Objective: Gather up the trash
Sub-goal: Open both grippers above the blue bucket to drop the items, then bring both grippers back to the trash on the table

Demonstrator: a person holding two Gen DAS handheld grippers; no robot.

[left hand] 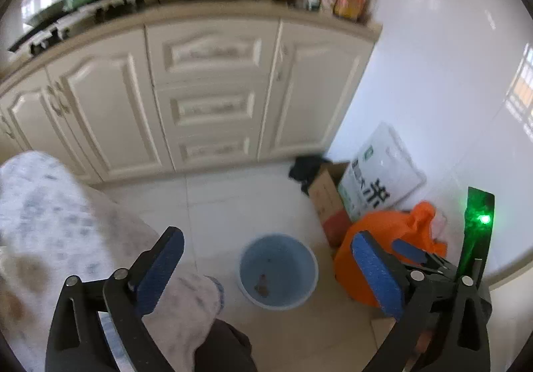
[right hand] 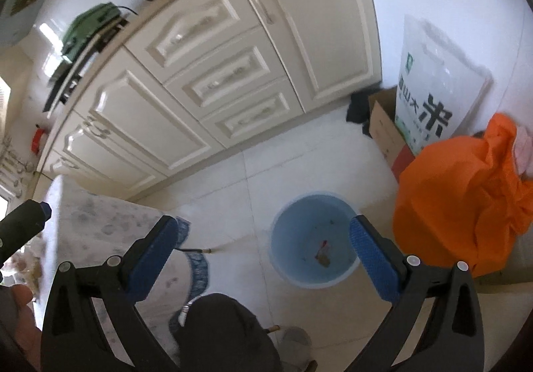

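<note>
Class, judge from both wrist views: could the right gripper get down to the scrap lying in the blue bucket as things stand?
Probably yes. The right gripper is open and empty, the blue bucket has no lid, and nothing lies between them; the scrap sits exposed on its bottom.

Bare floor (right hand: 253,172) around bucket (right hand: 313,240)

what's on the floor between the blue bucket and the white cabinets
Nothing: in both wrist views, only bare pale floor tile lies between the round blue plastic bucket and the cream panelled cabinets.
</note>
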